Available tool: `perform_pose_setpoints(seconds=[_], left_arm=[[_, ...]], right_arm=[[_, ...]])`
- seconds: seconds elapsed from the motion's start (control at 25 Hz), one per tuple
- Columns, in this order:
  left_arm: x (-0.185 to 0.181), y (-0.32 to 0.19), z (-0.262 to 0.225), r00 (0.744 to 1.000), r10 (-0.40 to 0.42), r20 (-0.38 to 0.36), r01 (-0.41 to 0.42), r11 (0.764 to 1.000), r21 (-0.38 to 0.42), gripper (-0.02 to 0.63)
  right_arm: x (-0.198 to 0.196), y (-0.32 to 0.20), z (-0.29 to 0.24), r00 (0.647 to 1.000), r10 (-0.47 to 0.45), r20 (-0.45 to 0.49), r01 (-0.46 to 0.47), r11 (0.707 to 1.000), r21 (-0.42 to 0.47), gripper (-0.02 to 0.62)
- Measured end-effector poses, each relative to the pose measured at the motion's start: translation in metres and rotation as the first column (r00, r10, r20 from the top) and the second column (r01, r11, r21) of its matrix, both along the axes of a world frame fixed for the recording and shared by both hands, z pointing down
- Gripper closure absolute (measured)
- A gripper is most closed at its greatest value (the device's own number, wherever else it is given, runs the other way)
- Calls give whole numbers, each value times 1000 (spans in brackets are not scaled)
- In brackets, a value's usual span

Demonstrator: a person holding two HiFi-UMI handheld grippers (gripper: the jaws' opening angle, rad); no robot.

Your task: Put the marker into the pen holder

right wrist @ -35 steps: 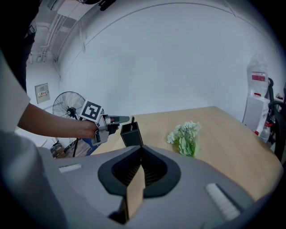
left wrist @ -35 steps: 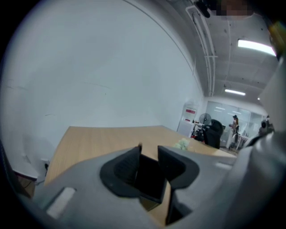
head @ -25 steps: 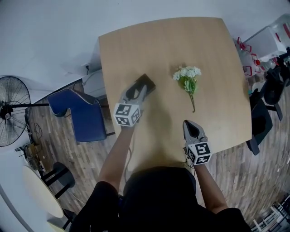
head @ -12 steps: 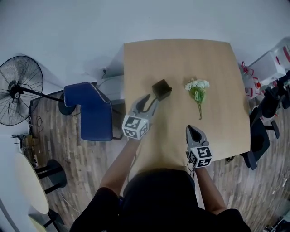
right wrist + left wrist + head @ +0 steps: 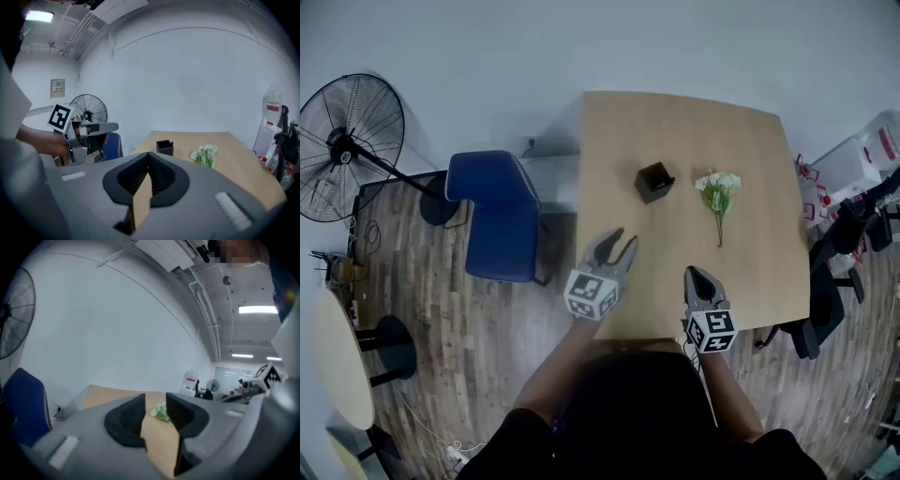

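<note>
A small black pen holder (image 5: pixel 654 182) stands upright near the middle of the wooden table (image 5: pixel 750 272); it also shows in the right gripper view (image 5: pixel 164 147), with a small dark tip at its rim. No loose marker shows on the table. My left gripper (image 5: pixel 614 247) hovers open over the table's near left edge, well short of the holder, with nothing between its jaws (image 5: pixel 155 408). My right gripper (image 5: pixel 694 274) is shut and empty at the near edge (image 5: pixel 149 155). My left gripper (image 5: pixel 105 137) also appears at the left of the right gripper view.
A sprig of white flowers (image 5: pixel 718 190) lies right of the holder. A blue chair (image 5: pixel 502 217) stands against the table's left side, a floor fan (image 5: pixel 345 139) beyond it. Black chairs (image 5: pixel 832 272) crowd the right side. A round pale table (image 5: pixel 337 361) is at lower left.
My left gripper has drawn back from the pen holder toward the table's near edge, still open. The head view has pulled back and shifted; the right gripper stays shut near the front edge.
</note>
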State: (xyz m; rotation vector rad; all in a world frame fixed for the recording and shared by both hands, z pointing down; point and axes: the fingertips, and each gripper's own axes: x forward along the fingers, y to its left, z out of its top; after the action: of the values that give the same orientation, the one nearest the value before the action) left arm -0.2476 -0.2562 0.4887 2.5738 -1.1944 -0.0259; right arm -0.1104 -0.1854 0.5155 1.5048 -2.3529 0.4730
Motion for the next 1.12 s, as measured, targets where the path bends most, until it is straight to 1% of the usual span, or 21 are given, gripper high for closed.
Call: perform_pose_setpoints(seconds=[0.04,0.12,0.24,0.36,0.48,0.6,0.68,0.8,0.92,1.0,1.12], left_arm=[[-5,14,6,1000,0,7,0,1000,-8,474],[-18,38,17,1000,-18,8,18,999,-29,542],[-36,68,34,998,-49,-34,46,996,-75,603],[-37,93,45,998,-41,-51,36,994,-105,603],[-32,112,37,998,-36,-45,32,996,-82,603],[-28,132,27,998,-53,-17,52,997,-53,603],[-23,142,24,997,-77,14,78,996,-49,603],[-1,159,18,995,-98,25,99,994,-46,603],[36,179,9,994,-107,35,108,994,-19,603],[67,198,3,992,-115,51,115,993,0,603],[121,228,-5,988,-138,65,137,990,17,603]], right_arm=[[-5,8,-1,1000,-3,-11,3,1000,4,595],[-13,21,-3,1000,-3,-22,3,1000,8,595],[-18,43,-3,999,7,-34,-7,1000,5,595],[-13,64,0,999,17,-47,-17,1000,-3,595],[-1,78,0,998,19,-59,-19,1000,-15,595],[9,89,-4,998,17,-63,-17,1000,0,595],[15,95,-9,998,7,-54,-6,1000,15,595],[31,108,-17,999,-25,-32,26,999,42,595],[59,125,-20,999,-50,-1,50,997,64,595],[87,140,-20,998,-58,17,57,996,73,595],[141,163,-25,998,-62,25,59,994,94,595]])
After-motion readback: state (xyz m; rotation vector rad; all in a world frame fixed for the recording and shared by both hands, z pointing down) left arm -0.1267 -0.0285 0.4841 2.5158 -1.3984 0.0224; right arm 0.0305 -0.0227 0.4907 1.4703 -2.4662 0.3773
